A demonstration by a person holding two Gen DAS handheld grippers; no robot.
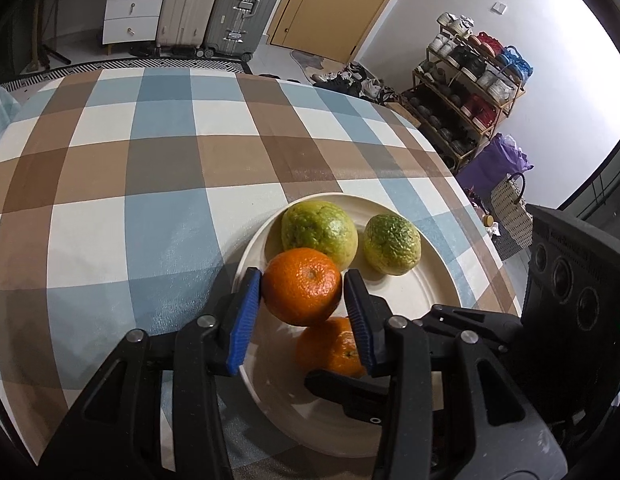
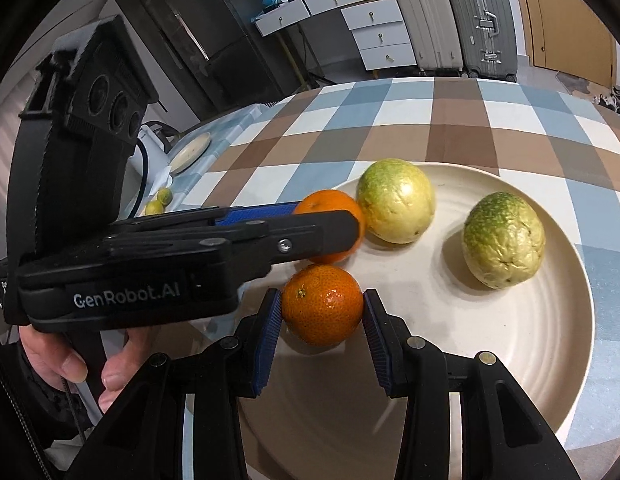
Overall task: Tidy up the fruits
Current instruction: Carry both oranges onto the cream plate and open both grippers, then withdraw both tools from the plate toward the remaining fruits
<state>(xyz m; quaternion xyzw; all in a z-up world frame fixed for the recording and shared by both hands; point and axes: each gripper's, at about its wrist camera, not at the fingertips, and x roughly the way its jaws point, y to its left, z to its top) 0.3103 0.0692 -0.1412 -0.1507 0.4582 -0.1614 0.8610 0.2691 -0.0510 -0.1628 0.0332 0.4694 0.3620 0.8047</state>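
- Left gripper (image 1: 302, 294), black frame with blue ribbed pads, is clamped on a round orange mandarin (image 1: 301, 286), pads pressing at its 9 and 3 o'clock sides.
- That fruit hangs over the 9 o'clock rim zone of the cream ribbed round plate (image 1: 438, 292); I cannot tell whether it touches the plate.
- Right gripper (image 2: 322, 316), same build, grips a second orange mandarin (image 2: 322, 305), pads tight on both flanks, near the plate's 8 o'clock area in the right wrist view.
- Two bumpy green-yellow citrus fruits already sit on the plate: larger one (image 2: 396, 200) at 11 o'clock, just beside the left-held mandarin; the other (image 2: 504, 240) at 2 o'clock, apart.
- Checked blue, brown and white tablecloth (image 1: 149, 168) lies under the plate.
- A hand (image 2: 65, 354) holds the left tool's handle.
- Likely step: setting both mandarins down on the plate.
- To do it well: lower each until it rests on the plate, keep the tools from knocking each other, release only once supported, place away from the rim so neither rolls off.
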